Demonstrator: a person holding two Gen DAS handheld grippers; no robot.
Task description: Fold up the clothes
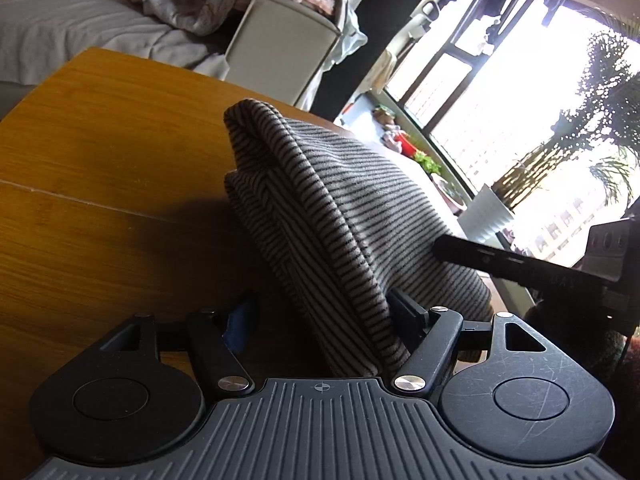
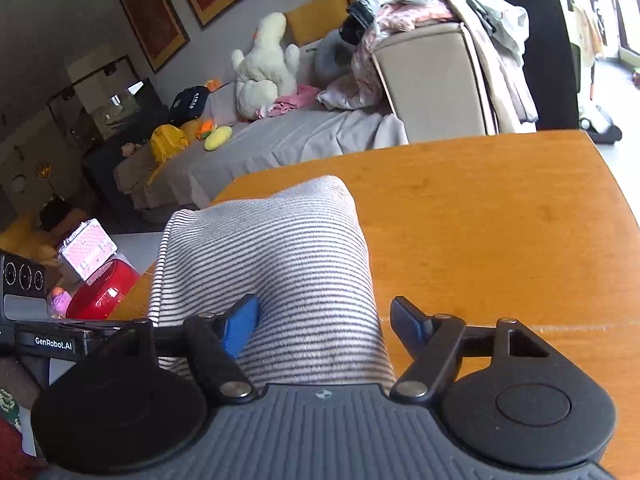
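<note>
— Sunlit window (image 1: pixel 520 92) glare fills the space beyond the right side of the left claw (image 1: pixel 324 312); what lies under it?

— An orange wooden table (image 1: pixel 100 160), with a folded striped garment (image 1: pixel 320 208) bunched right between the left claw's fingers. Its fingers stand wide, one on each side of the cloth; the right one touches the fold, the blue-padded left one sits a little apart from it. I cannot call it a grip.

— And past the garment?

— Ahead and to the left, a grey-covered sofa (image 1: pixel 80 28) with a beige armrest and loose clothes heaped on it. To the right, the tip of the other tool pokes against the striped cloth, with a white potted plant (image 1: pixel 492 212) behind it.

— What about the right claw (image 2: pixel 324 320)?

— Also wide. The striped garment (image 2: pixel 272 264) runs forward between its fingers over the table (image 2: pixel 500 232); the blue left pad presses its edge, the right finger stands just clear.

— Anything beyond?

— Ahead-left, a white plush duck (image 2: pixel 264 68) on the sofa (image 2: pixel 280 140); far left, below the table edge, a red container (image 2: pixel 104 292) beside a pink case (image 2: pixel 88 254).
</note>
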